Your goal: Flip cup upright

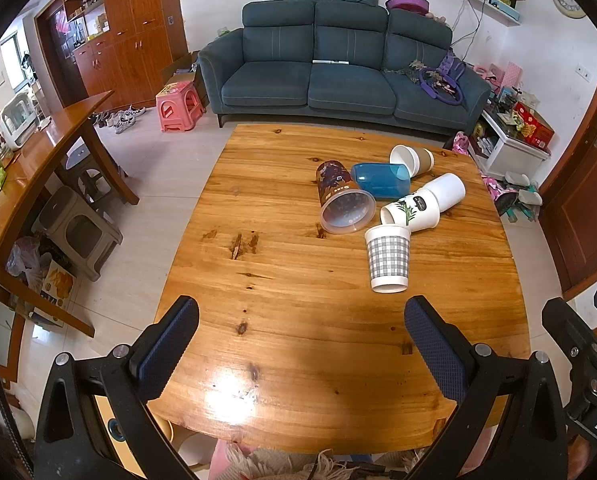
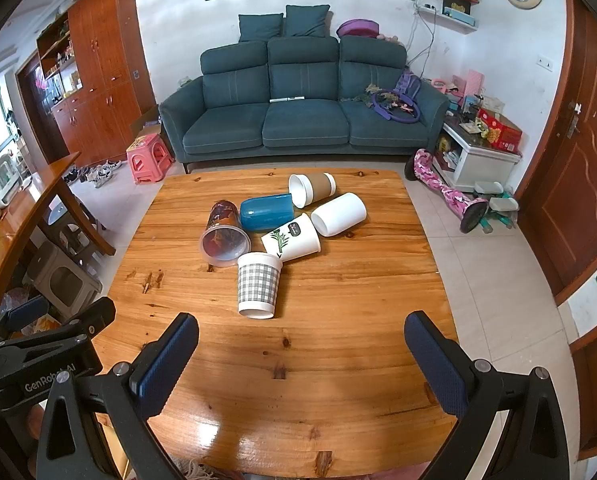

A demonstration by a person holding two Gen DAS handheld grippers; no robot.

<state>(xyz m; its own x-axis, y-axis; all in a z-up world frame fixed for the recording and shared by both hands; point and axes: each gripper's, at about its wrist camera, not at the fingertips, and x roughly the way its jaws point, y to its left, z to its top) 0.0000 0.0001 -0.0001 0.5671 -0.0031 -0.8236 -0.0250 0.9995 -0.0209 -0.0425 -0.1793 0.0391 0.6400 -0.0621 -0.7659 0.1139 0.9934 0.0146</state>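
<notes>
Six cups clustered mid-tabletop point(image 2: 338, 360); nearest, checked paper cup point(image 2: 257, 284), lies tipped. Looks light, crushable: grip sidewall gently. Left hand-held gripper point(image 1: 300, 344) and right hand-held gripper point(image 2: 300, 360) wide open, empty.

We see the wooden table point(image 1: 298, 280) from two wrist cameras, both held above its near edge and facing across it toward the sofa point(image 1: 338, 76). Our left view sits toward the near left corner, so the cluster of cups point(image 1: 382, 204) falls right of its middle. Our right view sits further right, nearer the middle of the near edge, and the cups fall just left of its middle. Both share the tabletop, cups, sofa and far wall.
</notes>
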